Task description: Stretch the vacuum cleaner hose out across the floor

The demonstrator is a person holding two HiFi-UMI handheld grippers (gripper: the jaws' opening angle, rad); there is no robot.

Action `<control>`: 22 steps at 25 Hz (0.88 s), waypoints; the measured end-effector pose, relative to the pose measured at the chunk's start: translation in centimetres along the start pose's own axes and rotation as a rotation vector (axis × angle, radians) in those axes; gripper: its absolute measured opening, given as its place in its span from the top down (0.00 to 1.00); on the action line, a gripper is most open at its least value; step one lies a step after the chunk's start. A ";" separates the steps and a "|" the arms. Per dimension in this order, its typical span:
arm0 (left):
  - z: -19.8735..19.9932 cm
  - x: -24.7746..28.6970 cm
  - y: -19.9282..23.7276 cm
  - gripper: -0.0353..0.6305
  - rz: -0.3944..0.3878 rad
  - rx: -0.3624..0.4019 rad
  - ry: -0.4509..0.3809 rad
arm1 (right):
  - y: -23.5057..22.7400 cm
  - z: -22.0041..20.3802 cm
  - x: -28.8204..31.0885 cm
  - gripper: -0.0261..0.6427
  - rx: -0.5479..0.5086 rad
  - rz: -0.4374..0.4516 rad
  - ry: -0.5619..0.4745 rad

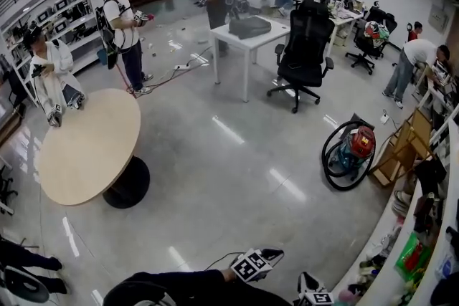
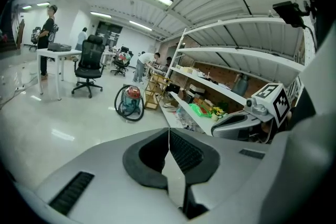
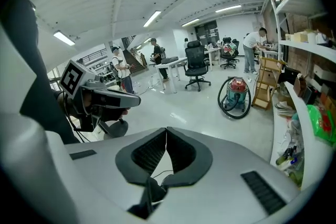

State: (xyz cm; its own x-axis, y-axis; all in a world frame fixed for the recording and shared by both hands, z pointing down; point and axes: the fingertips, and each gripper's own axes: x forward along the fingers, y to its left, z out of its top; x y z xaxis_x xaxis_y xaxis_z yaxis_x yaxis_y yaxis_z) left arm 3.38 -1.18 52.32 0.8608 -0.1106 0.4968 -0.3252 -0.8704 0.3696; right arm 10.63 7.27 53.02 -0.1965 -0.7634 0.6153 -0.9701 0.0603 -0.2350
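Note:
A red and teal vacuum cleaner [image 1: 356, 146] stands on the glossy floor at the right, its black hose [image 1: 331, 158] coiled in a loop around it. It also shows far off in the left gripper view [image 2: 131, 102] and in the right gripper view [image 3: 236, 93]. My left gripper [image 1: 272, 253] and right gripper [image 1: 303, 279] are at the bottom edge of the head view, well short of the vacuum. Both grippers, the left [image 2: 168, 131] and the right [image 3: 166, 131], have their jaws closed together with nothing between them.
A round wooden table [image 1: 90, 147] on a black base stands at the left. A white desk [image 1: 251, 36] and a black office chair [image 1: 305, 57] stand beyond. Shelves [image 1: 423, 211] full of clutter run along the right. Several people stand around the room.

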 end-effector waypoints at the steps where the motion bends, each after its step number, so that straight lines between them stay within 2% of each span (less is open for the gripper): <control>1: 0.1 -0.2 1.7 0.91 0.008 -0.007 0.002 | 0.2 0.8 1.1 0.94 -0.008 0.000 0.005; 5: 0.8 -0.8 7.7 0.92 0.061 -0.057 0.001 | 0.5 3.3 4.4 0.94 -0.020 0.018 0.035; 9: 1.0 -0.3 10.6 0.92 0.100 -0.106 -0.001 | -0.2 3.8 7.2 0.94 -0.024 0.040 0.062; 15: 3.1 2.2 11.5 0.91 0.142 -0.102 0.011 | -2.5 5.6 10.7 0.94 -0.048 0.133 0.074; 22: 8.4 7.0 10.5 0.91 0.285 -0.099 -0.013 | -9.9 11.5 12.1 0.94 -0.102 0.243 0.005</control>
State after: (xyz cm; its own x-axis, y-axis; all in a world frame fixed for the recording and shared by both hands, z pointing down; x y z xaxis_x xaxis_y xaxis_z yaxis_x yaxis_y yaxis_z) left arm 9.28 -15.07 53.09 0.7338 -0.3504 0.5820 -0.5906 -0.7524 0.2917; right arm 19.50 -9.98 54.18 -0.4259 -0.7155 0.5537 -0.9037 0.3062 -0.2994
